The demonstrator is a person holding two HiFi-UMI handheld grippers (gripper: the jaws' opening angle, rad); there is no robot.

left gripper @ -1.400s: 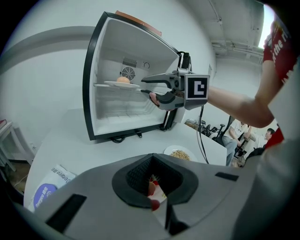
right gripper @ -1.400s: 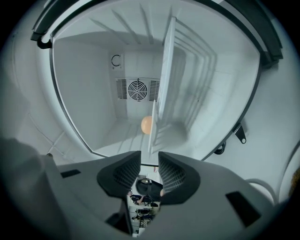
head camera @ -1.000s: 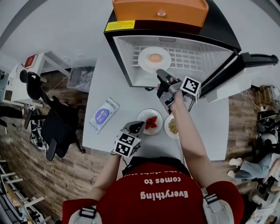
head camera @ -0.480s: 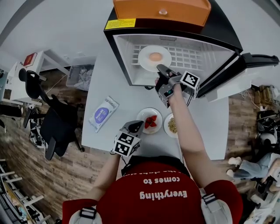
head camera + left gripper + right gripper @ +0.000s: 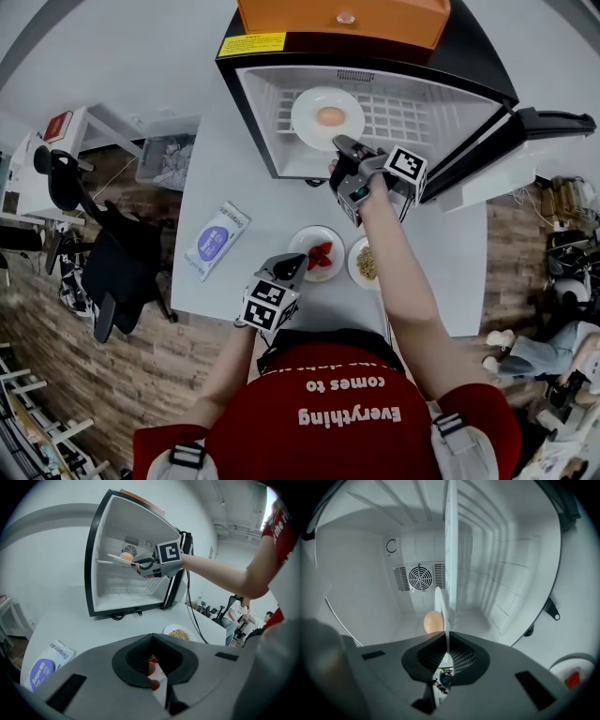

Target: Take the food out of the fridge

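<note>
A white plate (image 5: 314, 131) with an egg (image 5: 330, 115) lies on the wire shelf of the small open fridge (image 5: 262, 122). My right gripper (image 5: 339, 145) reaches level into the fridge mouth. Its jaws are closing, and the plate's near rim (image 5: 451, 550) stands edge-on between them, with the egg (image 5: 432, 621) just behind. My left gripper (image 5: 292, 270) hovers at the near edge of a plate of strawberries (image 5: 317, 253) on the table. Its jaws (image 5: 157, 677) are nearly together, and the strawberries show through the slit.
A plate of grain (image 5: 366, 264) sits right of the strawberries. A blue-and-white packet (image 5: 216, 239) lies at the table's left. The fridge door (image 5: 506, 159) swings open to the right. An orange box (image 5: 342, 19) rests on the fridge. Chairs stand on the floor at left.
My right gripper has moved in a little toward the plate and its jaws have come together on the rim. The left gripper has stayed put.
</note>
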